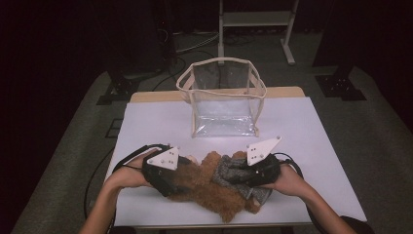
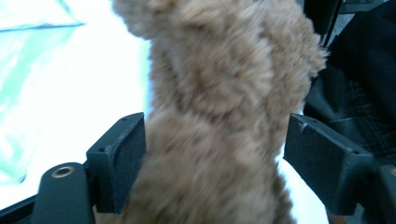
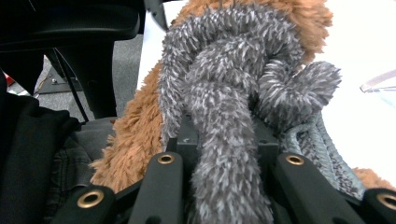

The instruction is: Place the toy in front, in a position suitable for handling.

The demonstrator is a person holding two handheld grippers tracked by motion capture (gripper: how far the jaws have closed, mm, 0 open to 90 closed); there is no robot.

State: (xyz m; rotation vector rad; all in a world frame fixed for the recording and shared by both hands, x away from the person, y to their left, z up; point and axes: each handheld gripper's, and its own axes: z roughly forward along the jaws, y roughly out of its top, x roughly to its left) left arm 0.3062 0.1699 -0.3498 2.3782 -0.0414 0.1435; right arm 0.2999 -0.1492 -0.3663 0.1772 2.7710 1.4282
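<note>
A brown plush toy (image 1: pixel 214 190) lies near the table's front edge with a fuzzy grey scarf (image 1: pixel 233 169) around it. My left gripper (image 1: pixel 181 181) is at the toy's left end. In the left gripper view its jaws straddle the brown fur (image 2: pixel 219 93); the left pad (image 2: pixel 122 158) brushes the fur, the right pad (image 2: pixel 322 158) stands off it, so this gripper (image 2: pixel 215 140) is open. My right gripper (image 1: pixel 244 178) comes in from the right. In the right gripper view it (image 3: pixel 224 144) is shut on a strand of the grey scarf (image 3: pixel 224 93), with brown fur (image 3: pixel 135 135) behind.
A clear plastic bag with a cream rim (image 1: pixel 224 97) stands open-topped at the back middle of the white table (image 1: pixel 156 122). A metal stand (image 1: pixel 255 19) is on the floor beyond. The person's dark clothing (image 3: pixel 28 154) is close to the front edge.
</note>
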